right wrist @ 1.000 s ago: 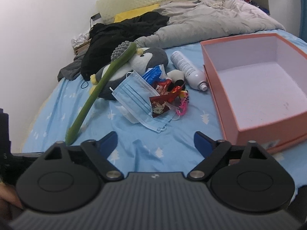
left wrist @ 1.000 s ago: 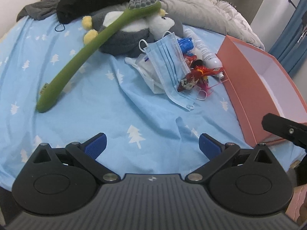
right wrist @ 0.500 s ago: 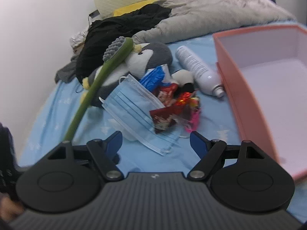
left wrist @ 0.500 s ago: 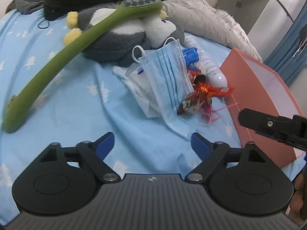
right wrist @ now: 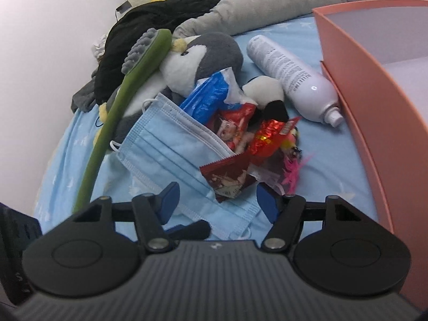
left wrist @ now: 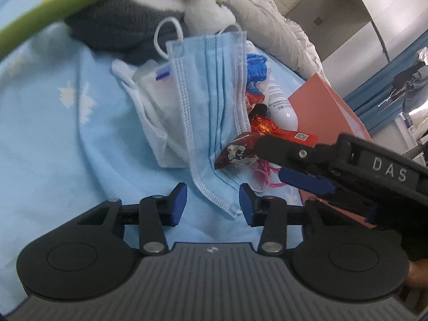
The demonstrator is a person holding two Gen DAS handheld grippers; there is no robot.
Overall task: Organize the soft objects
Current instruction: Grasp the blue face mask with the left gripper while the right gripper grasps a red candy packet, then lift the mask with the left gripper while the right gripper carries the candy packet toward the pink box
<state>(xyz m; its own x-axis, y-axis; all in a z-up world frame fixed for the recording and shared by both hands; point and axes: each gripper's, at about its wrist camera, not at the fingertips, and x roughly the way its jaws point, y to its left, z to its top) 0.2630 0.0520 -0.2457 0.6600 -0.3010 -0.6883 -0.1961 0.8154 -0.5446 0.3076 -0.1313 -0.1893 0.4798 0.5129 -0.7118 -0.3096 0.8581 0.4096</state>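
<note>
A blue face mask (left wrist: 211, 112) lies on the blue bedsheet, over a white mask (left wrist: 155, 123). It also shows in the right wrist view (right wrist: 171, 155). A grey and white penguin plush (right wrist: 203, 58) lies behind it with a long green brush (right wrist: 117, 107) across it. Red snack wrappers (right wrist: 235, 176) lie on the mask's edge. My left gripper (left wrist: 212, 204) is open with the mask's near corner between its fingers. My right gripper (right wrist: 216, 200) is open just before the mask and wrappers. It also shows in the left wrist view (left wrist: 294, 165).
An open orange box (right wrist: 374, 101) stands at the right. A white spray bottle (right wrist: 291, 72) lies beside it. A blue packet (right wrist: 208, 96), a small black and white plush (right wrist: 267, 93) and pink strands (right wrist: 291, 171) sit in the pile. Dark clothes (right wrist: 165, 13) and a grey duvet (right wrist: 281, 2) lie behind.
Both grippers have moved forward and down to the blue mask. The left jaws have narrowed around its near corner. The right gripper now reaches in over the wrappers.
</note>
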